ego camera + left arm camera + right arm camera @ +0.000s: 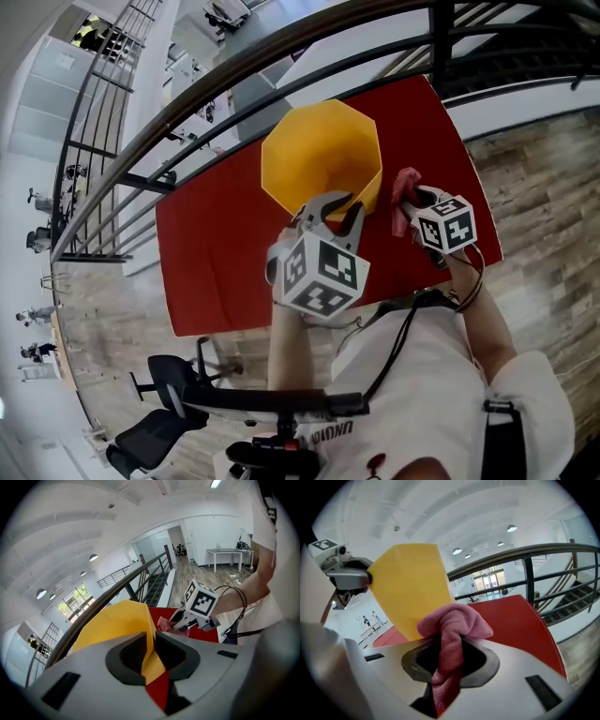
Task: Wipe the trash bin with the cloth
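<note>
Pink cloth (452, 630) clamped in right tongs (446, 660), beside bin (410, 585)

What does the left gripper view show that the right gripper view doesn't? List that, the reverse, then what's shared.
Only the left gripper view: the left gripper from within, its fingers clamped on the wall of the yellow bin. Only the right gripper view: the right gripper from within, its fingers shut on the pink cloth. Both: bin, cloth, red table and railing.
</note>
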The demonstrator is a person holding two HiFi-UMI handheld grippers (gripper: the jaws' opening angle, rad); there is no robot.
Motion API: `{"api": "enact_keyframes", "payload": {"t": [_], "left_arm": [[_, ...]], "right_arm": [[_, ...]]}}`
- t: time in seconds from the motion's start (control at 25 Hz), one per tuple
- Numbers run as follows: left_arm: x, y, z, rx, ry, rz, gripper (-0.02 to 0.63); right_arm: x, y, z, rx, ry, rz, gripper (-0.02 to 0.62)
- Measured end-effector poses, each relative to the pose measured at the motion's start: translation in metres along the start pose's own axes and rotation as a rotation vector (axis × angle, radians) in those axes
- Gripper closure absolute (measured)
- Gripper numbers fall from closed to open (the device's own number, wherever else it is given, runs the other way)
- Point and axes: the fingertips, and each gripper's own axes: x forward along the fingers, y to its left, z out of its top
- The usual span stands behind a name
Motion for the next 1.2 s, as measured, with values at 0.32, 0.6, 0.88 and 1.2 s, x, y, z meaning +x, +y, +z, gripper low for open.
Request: {"api": "enact_keyframes", "payload": {"t": [0.32, 0.6, 0.88, 1.2], "left_arm": [[0.014, 0.007, 0.014, -0.035, 0.003, 0.062, 0.548], [-0.010, 0.010, 0.029, -0.107, -0.126, 0.056, 0.563], [-0.024, 0.017, -0.003, -0.097, -0.024, 0.022, 0.563], [-0.023, 0.017, -0.003, -0.120, -0.076, 0.000, 0.563]], "right_arm": [[-0.056, 0.042, 0.074, -0.041, -0.214, 0.054, 0.497], [-0.077, 0.085, 0.102, -0.116, -0.297, 0.100, 0.497], [-0.067, 0.097, 0.102, -0.119, -0.299, 0.099, 0.497], [-0.054, 0.090, 0.091, -0.078, -0.279, 0.060, 0.497]]}}
